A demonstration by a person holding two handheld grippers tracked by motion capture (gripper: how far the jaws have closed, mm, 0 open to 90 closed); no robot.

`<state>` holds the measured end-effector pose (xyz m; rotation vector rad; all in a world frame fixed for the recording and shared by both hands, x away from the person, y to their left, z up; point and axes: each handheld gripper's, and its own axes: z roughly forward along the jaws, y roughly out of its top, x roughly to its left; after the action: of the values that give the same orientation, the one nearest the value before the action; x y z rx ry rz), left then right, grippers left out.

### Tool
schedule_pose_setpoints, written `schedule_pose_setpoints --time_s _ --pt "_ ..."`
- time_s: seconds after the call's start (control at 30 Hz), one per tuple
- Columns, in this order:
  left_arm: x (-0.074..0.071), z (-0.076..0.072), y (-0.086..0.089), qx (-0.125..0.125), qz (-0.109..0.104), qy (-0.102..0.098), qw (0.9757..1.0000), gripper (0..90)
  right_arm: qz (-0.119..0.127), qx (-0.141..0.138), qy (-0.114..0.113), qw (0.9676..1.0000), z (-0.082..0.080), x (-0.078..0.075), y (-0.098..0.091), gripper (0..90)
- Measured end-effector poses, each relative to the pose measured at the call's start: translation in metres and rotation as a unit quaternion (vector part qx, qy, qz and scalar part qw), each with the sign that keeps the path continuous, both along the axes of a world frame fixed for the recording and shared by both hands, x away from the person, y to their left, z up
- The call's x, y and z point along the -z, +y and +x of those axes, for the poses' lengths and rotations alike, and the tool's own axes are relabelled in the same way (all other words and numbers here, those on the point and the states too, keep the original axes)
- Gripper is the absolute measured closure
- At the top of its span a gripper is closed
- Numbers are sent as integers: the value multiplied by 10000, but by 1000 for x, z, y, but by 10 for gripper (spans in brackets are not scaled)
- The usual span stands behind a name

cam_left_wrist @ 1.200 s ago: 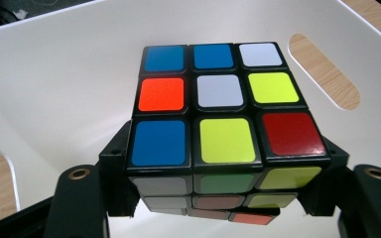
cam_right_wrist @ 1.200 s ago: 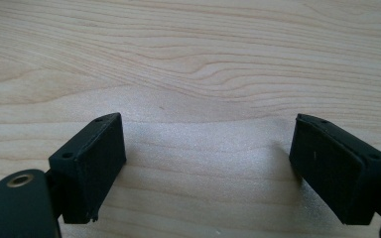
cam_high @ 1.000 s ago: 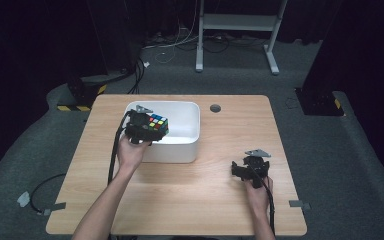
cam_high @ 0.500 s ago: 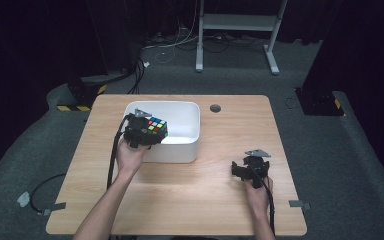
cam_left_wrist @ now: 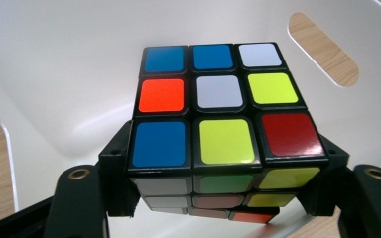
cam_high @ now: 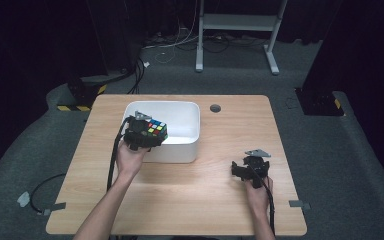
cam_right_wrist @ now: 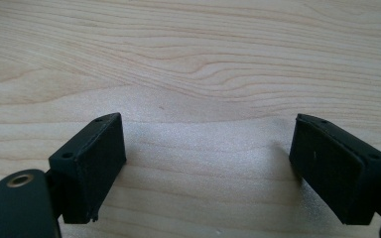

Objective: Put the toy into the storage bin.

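Left gripper clenched on puzzle cube, held above white bin; release pending. Right gripper spread, idle on table right of bin.

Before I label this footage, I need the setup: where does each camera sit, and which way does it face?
High view: above the person's side, looking forward and down on the light wooden table; both forearms, left gripper, right gripper.
Left gripper view: on the left gripper, facing into the white plastic bin; its jaws clamp the multicoloured puzzle cube.
Right gripper view: on the right gripper, facing bare tabletop; its jaws open.
Shared: high and left gripper views both show cube and bin.
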<state>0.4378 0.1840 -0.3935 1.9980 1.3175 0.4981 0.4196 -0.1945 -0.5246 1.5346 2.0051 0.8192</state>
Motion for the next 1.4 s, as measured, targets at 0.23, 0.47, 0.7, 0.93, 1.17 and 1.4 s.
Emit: schedule_pose_setpoints --time_s 0.23,0.47,0.7,0.93,1.17,1.4 --pt "4 1 0 -20 40 61 10000 331 -3 -4 2 10000 0 0 0 142" --pt "1 -2 4 -7 -92 -33 10000 314 -2 -3 2 10000 0 0 0 142" --pt "-2 -5 7 -13 -149 -88 9998 276 -1 -9 4 10000 0 0 0 142" --pt "-5 -11 12 2 -221 -200 9996 271 1 -7 1 10000 0 0 0 142" --pt "-8 -16 20 -40 -352 -280 9990 263 1 -10 2 10000 0 0 0 142" --pt "-9 -21 27 -48 -383 -316 9988 256 1 -10 2 10000 0 0 0 143"
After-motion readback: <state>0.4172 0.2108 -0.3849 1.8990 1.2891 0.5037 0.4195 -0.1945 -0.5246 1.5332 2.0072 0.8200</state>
